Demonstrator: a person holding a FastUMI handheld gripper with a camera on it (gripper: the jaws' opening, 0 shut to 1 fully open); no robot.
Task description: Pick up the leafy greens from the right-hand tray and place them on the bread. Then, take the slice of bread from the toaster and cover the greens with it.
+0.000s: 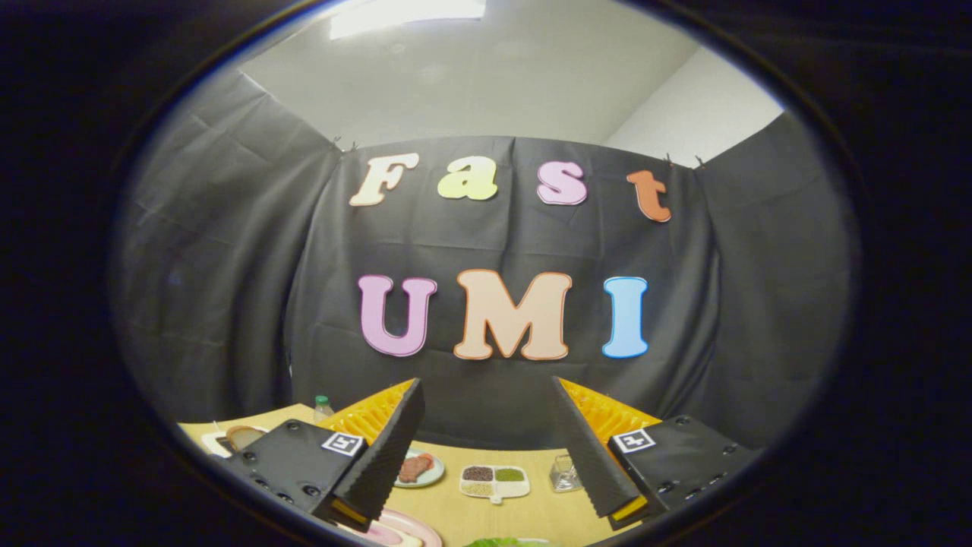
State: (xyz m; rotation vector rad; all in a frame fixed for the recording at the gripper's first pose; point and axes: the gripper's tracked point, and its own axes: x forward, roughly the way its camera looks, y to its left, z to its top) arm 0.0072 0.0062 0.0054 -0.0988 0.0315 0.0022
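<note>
My gripper [486,386] is open, its two fingers spread wide with nothing between them. It is raised above the wooden table [524,513] and tilted up toward the booth's back wall. A bit of the leafy greens [507,542] shows low between the finger bases, close under me. Left of the greens lies a pink-rimmed plate [416,526]; what sits on it is mostly hidden by the left finger. Beyond the left finger's base stands a white toaster [220,443] with a brown slice of bread [243,435] in it.
Further back on the table are a pale plate with pieces of meat [420,468], a white divided dish of grains [493,481] and a small clear glass [563,472]. A bottle with a green cap [323,406] stands at the back left. Black cloth closes off the far side.
</note>
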